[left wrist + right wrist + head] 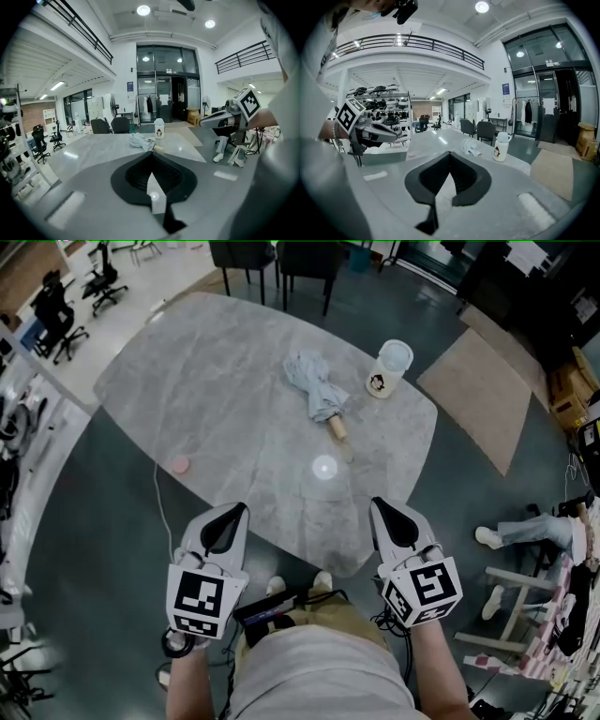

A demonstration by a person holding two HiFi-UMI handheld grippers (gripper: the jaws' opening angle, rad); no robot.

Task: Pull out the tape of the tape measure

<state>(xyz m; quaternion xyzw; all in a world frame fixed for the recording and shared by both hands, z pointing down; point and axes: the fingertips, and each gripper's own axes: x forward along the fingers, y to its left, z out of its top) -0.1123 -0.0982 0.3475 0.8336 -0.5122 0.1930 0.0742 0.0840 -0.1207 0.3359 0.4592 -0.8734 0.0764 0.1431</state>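
Observation:
A small pink round thing, which may be the tape measure, lies on the left part of the grey marble table, with a thin white line trailing from it toward the near edge. It also shows faintly as the pink disc in the right gripper view. My left gripper hovers over the table's near edge, shut and empty. My right gripper is level with it to the right, also shut and empty. Both are well short of the pink disc. In each gripper view the jaws meet in a closed point.
A folded light umbrella and a white penguin bottle lie at the far middle of the table. Dark chairs stand behind it, a tan rug lies to the right, and a person's legs show at the right.

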